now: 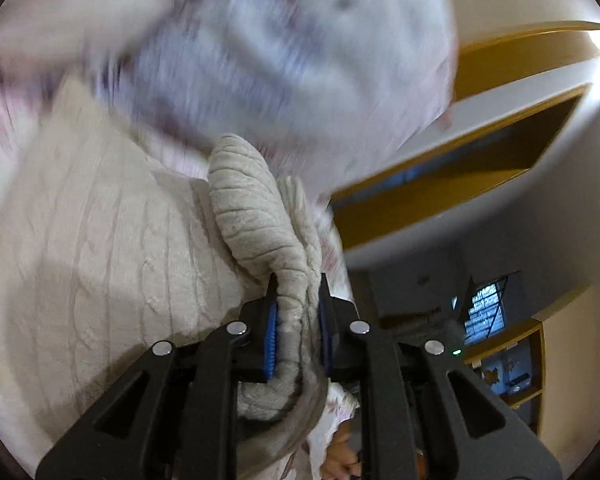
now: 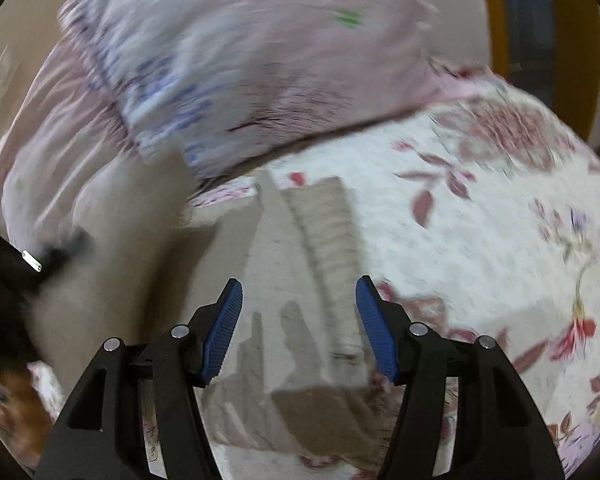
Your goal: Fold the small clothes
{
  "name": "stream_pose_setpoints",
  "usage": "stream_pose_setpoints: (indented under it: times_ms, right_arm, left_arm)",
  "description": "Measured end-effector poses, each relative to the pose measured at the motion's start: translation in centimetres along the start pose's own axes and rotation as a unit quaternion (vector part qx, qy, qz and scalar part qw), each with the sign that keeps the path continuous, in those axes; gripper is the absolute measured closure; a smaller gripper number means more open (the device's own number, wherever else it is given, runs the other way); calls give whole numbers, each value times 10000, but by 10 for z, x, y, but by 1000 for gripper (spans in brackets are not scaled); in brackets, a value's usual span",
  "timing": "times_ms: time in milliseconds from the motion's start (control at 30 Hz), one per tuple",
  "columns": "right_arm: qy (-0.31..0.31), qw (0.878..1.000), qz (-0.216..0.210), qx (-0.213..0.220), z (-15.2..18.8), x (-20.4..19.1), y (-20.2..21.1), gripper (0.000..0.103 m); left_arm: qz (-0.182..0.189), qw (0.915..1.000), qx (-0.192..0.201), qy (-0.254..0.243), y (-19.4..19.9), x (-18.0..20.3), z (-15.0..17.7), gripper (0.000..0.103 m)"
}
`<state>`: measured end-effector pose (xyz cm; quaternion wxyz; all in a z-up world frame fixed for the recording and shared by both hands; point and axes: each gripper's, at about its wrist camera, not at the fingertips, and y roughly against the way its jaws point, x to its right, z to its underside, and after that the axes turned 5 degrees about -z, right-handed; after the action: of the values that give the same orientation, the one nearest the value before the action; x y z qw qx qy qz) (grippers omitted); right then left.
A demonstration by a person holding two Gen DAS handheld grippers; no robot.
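We held the knit garment (image 1: 100,240) clamped in the left hand-held gripper (image 1: 298,332); the right hand-held gripper (image 2: 299,320) gaped empty, so the folded cuff could slip loose.

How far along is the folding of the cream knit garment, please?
Partly done: the cream knit garment already lies doubled on the floral sheet. In hand: the left tool grips its ribbed edge. The right tool is open; final folds remain.
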<state>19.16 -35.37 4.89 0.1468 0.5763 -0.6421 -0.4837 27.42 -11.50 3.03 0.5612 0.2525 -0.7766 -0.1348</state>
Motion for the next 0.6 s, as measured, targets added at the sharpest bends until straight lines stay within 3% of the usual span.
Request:
stream_pose_setpoints:
  times_ms: [67,100,133,200,233,300,367,500,600]
  right_arm:
    - [-152,9999,-75,-3,0,9,3,42]
    - [-205,9996,-168,-1,-2,12,5,42]
    - [-243,9994,-261,1,-4,13,6,42]
    - [-390,9973,-617,-31,-9,15,7,42]
    - [-499,9952,-841,-73,-9,16,9,42]
    - [-712,9888,-1290,-255,-12,17,8,42]
    - [-807,9847,-1484,-431,-11,17,2,42]
    - [-839,9807,-1494,-938,-6,9,-15,42]
    - [-805,9802,-1381,-1171,-1,5,-22,42]
  left_arm:
    - [316,9986,-361,242,-15,-6,6,85]
    - [518,9977,-285,331,-14,-5,7,81]
    - [558,9977,-268,265,-10,-2,7,65]
    - [538,9985,107,-61,17,7,5,46]
    - [422,9980,396,-257,36,10,3,38]
    - [42,9948,862,-533,61,14,0,32]
    - [-659,9878,1228,-700,84,11,-2,29]
    - [-1668,9753,1270,-689,95,-12,-3,29]
    - [-2044,9719,1049,-512,88,-35,-4,29]
